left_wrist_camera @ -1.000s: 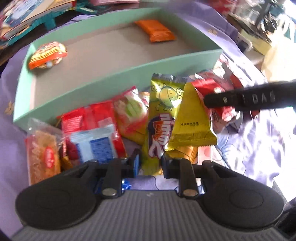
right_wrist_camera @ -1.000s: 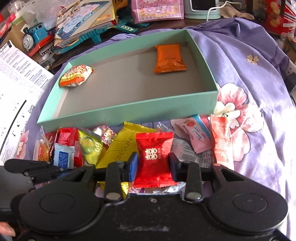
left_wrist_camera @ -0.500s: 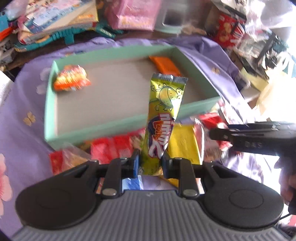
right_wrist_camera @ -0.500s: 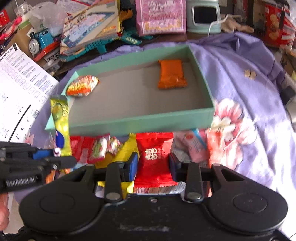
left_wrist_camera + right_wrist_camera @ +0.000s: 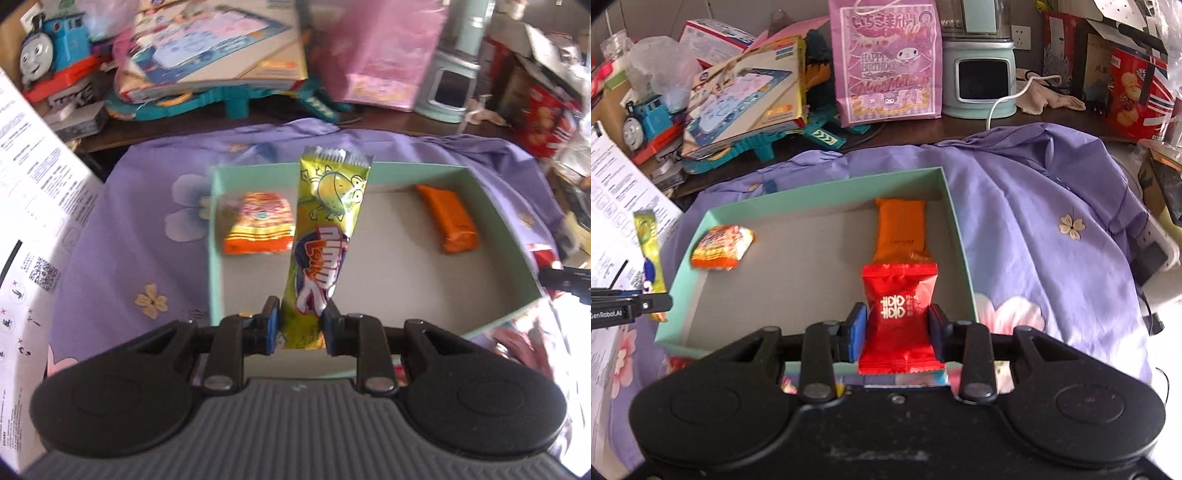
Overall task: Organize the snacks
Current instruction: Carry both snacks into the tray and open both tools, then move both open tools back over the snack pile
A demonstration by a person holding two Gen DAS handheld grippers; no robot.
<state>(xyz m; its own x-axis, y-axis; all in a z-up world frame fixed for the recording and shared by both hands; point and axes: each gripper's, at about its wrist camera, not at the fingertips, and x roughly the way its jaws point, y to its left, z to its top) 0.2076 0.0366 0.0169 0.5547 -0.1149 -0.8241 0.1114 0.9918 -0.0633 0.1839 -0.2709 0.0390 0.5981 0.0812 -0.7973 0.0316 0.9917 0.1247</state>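
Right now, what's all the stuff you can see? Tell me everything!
Box: 1, mint green, open, on the purple cloth.
Orange snack: 1, in the box, far right.
Striped snack: 1, orange-yellow, in the box, far left.
Yellow snack: 1, in the left gripper.
Red snack: 1, in the right gripper.
Cloth: 1, purple, flowered.
Toy train: 1, blue, back left.
Pink bag: 1, back middle.
Left gripper: black, shut.
Right gripper: black, shut.

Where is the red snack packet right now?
The red snack packet is pinched in the right claw, at the centre of the right wrist view, over the near right part of the green box, just before the orange packet.
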